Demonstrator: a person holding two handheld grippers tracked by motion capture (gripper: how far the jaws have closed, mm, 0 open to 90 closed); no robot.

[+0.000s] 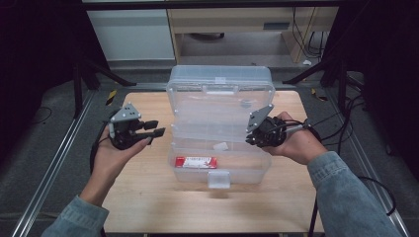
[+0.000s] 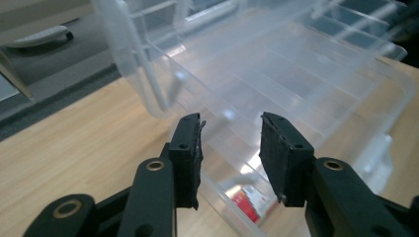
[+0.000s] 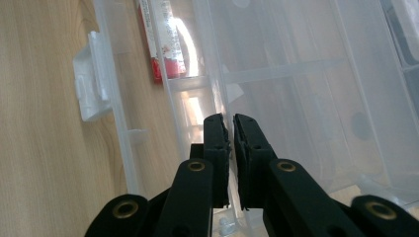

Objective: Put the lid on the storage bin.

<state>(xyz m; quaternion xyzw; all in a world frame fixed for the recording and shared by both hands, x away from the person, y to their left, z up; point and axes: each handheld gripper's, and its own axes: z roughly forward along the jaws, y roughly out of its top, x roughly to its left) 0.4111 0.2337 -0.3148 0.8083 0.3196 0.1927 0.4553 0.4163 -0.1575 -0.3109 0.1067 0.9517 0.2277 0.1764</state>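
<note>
A clear plastic compartment box [image 1: 220, 170] stands open on the wooden table [image 1: 148, 197], its lid [image 1: 220, 86] tilted back. In the front compartment lies a red packet [image 1: 196, 162], also seen through the wall [image 2: 247, 202] and from the right side [image 3: 163, 39]. A small white piece [image 1: 221, 146] rests in the middle section. My left gripper [image 1: 158, 127] hovers just left of the box, open and holding nothing [image 2: 231, 143]. My right gripper [image 1: 248, 138] is at the box's right edge, its jaws pressed together on a thin clear divider wall [image 3: 231, 121].
A white latch [image 1: 219, 179] juts from the box's front wall [image 3: 91, 84]. Bare wood lies in front of the box and to its left. Dark stands and cables flank the table, and a pale cabinet [image 1: 131, 34] sits beyond the far edge.
</note>
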